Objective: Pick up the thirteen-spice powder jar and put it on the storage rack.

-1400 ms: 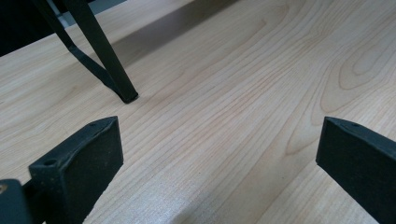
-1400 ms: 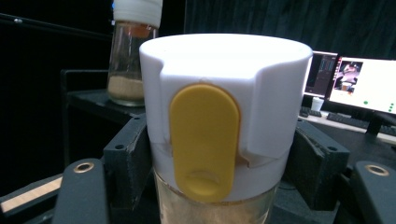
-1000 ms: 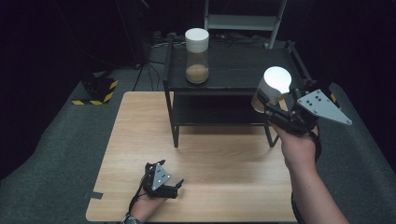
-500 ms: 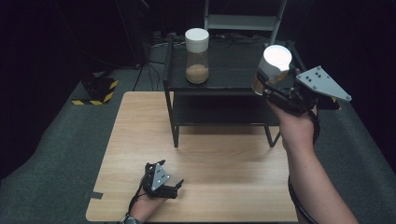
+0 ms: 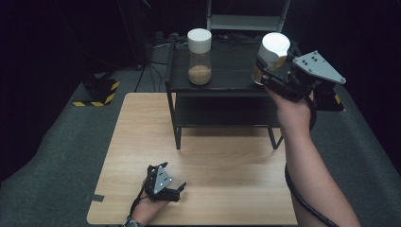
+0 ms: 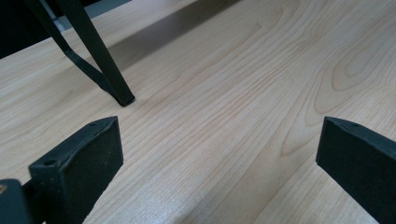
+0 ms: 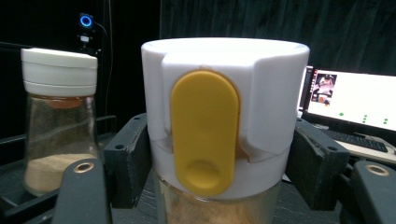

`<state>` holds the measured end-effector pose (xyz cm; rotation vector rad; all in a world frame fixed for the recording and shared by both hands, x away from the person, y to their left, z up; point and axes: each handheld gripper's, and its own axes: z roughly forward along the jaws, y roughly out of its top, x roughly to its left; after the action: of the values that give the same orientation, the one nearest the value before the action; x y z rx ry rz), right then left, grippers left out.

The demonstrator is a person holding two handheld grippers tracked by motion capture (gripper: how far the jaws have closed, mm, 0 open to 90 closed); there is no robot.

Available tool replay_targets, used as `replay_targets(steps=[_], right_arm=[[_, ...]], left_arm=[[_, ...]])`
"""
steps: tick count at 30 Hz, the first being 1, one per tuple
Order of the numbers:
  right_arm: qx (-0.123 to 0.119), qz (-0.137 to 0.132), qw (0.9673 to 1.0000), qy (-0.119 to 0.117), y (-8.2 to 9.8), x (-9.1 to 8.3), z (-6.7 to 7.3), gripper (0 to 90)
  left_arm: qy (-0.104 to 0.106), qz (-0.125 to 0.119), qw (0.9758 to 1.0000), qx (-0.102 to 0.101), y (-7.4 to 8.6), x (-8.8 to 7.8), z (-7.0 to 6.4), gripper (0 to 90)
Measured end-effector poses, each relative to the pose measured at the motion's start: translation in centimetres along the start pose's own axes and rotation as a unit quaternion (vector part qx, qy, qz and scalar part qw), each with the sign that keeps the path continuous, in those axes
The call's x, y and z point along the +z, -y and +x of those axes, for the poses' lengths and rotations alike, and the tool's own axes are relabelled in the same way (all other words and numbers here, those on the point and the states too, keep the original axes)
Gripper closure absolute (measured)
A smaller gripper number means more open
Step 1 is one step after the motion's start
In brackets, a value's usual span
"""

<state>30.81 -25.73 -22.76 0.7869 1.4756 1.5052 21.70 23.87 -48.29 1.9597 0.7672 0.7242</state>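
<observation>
My right gripper (image 5: 267, 69) is shut on a glass jar (image 5: 273, 51) with a white lid and a yellow flip tab (image 7: 204, 130). It holds the jar upright above the right end of the black shelf's top (image 5: 231, 75). Its black pads (image 7: 125, 158) press on the jar just under the lid, and tan powder shows in the glass. A second white-lidded jar (image 5: 199, 61) with tan powder stands on the shelf's left part, also in the right gripper view (image 7: 58, 121). My left gripper (image 5: 176, 189) rests low on the wooden table (image 5: 227, 161), jaws open and nothing between them (image 6: 219, 149).
The two-level black shelf stands on the table's far half; one of its legs (image 6: 100, 65) is close ahead of the left gripper. A black-and-yellow striped block (image 5: 97, 90) lies on the floor at left. A lit monitor (image 7: 355, 102) is behind the held jar.
The right gripper has lifted the jar and carried it from beside the shelf's right end up over the shelf top. The left gripper has stayed put.
</observation>
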Motion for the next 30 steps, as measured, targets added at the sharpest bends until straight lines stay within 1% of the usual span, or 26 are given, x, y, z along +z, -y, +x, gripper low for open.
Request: replay_targets(steps=[5,7,12,16,19,24,30], right_arm=[[0.004,0.006,1.0000,0.003,0.3,1.0,-0.1,29.9],[0.011,0.006,0.9999,0.004,0.5,1.3,-0.2,29.9],[0.023,0.016,0.9996,0.004,0.5,2.0,-0.6,29.9],[0.023,0.019,0.9995,0.006,0.5,2.3,-0.6,29.9],[0.025,0.026,0.9993,0.002,0.5,2.6,-0.7,29.9],[0.028,0.029,0.9992,0.003,0.6,2.9,-0.7,29.8],[0.031,0.030,0.9991,0.002,0.6,3.3,-0.9,29.8]], left_arm=[[0.000,-0.001,1.0000,-0.003,0.1,0.0,0.1,0.9],[0.000,-0.002,1.0000,-0.003,0.1,0.0,0.1,0.9],[0.001,-0.002,1.0000,-0.005,0.1,0.0,0.2,0.9],[0.001,-0.002,1.0000,-0.005,0.1,0.0,0.2,0.9],[0.000,-0.003,1.0000,-0.004,0.1,-0.1,0.1,0.9],[0.000,-0.004,1.0000,-0.004,0.1,-0.1,0.1,0.9],[0.002,-0.004,0.9999,-0.009,0.2,-0.1,0.3,0.9]])
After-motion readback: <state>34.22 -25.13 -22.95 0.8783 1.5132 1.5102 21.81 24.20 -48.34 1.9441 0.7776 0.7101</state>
